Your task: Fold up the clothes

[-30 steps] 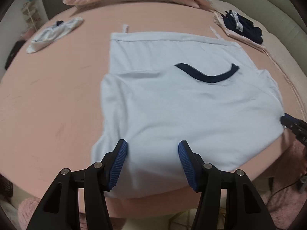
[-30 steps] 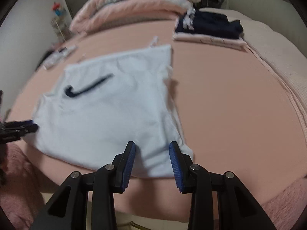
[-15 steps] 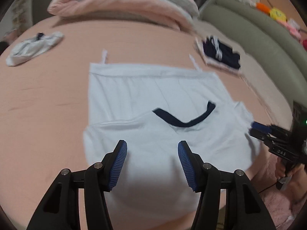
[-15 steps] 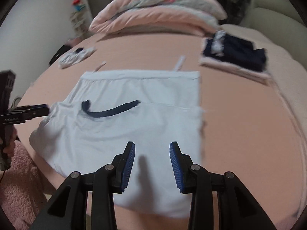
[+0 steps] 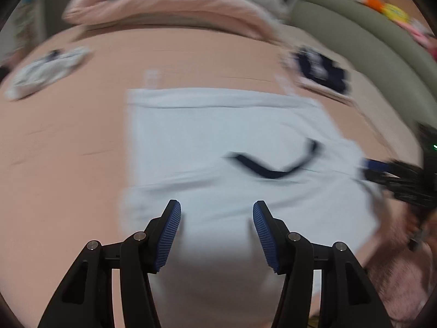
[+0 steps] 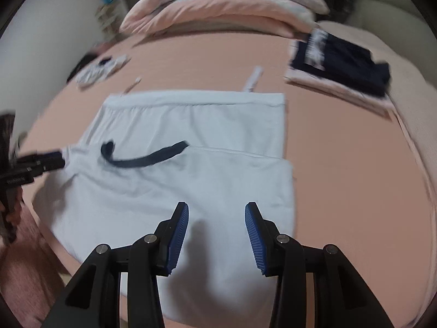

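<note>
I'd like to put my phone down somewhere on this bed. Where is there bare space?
Bare sheet lies right of the pale shirt, below the dark folded clothes. More lies between the shirt and the pillows. The near edge is crowded: shirt and both grippers.

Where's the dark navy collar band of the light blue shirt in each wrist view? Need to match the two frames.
Left wrist: the dark navy collar band sits right of centre, blurred, above the right fingertip.
Right wrist: the band lies left of centre, above the left fingertip.
Shared landmark: the folded navy garment stack, upper right in both views.
</note>
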Available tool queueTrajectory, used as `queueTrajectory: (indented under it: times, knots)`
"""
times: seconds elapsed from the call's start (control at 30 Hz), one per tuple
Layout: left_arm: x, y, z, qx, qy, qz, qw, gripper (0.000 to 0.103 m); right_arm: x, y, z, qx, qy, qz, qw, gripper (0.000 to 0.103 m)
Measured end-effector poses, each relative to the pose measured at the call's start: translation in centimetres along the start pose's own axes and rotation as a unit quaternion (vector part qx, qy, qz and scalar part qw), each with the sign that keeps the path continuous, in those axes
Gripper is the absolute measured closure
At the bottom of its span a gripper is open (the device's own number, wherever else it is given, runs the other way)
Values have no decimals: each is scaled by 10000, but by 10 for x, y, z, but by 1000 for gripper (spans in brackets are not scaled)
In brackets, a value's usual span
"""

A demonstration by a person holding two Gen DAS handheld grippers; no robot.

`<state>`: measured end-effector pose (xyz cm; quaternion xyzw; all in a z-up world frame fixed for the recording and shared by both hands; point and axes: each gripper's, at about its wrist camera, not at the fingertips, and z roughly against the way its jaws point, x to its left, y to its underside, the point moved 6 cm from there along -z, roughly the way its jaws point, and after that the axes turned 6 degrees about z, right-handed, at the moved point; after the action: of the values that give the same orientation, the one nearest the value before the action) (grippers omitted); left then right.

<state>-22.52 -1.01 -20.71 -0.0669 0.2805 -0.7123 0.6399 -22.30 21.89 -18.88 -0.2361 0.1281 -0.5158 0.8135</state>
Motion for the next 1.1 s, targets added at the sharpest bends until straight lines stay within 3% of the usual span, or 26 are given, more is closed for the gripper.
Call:
queueTrajectory:
  times: [0.07,0.13,0.2,0.27,0.4,0.5,0.57,0.63,0.7,0.77,0.83,0.9,1.03,1.1]
  knots:
    - [-1,7,-25,319,-505,-313,9977,51,2,4,-13,212,15,125,9997,61]
    - [15,10,-28,338,-919,-374,9945,49,-6,10,-21,343,64,104,9993,61]
    - [37,11,-12,158,-1017,-59,9947,49,-37,17,-16,365,319,-268,9985,62]
    - [55,10,5,-5,-1368,223,9903,50,-66,27,-4,348,521,-565,9964,62]
    - [20,11,14,-116,-892,39,9959,51,-67,33,27,-53,293,-704,9971,61]
    - [-29,28,9,-40,-685,-352,9970,51,-32,31,41,-304,52,-512,9982,59]
    - [-56,44,3,56,-542,-588,9968,51,-5,33,40,-254,-108,-436,9987,59]
    - [-70,56,-12,122,-805,-944,9922,51,22,40,31,-67,-173,-264,9995,59]
    - [-72,66,-21,243,-1161,-1189,9858,50,38,50,19,63,112,165,9998,59]
    - [-63,68,-12,203,-1209,-1102,9863,50,44,61,15,65,395,640,9971,60]
    - [-49,67,1,208,-1080,-834,9904,50,32,68,25,35,488,664,9966,60]
    - [-37,63,16,98,-831,-395,9957,50,6,74,37,59,631,285,9976,60]
    - [-26,51,57,-453,-935,257,9943,50,-44,84,63,-100,805,-802,9935,60]
    - [-17,51,63,-515,-1190,537,9901,50,-55,90,68,-129,843,-1121,9900,59]
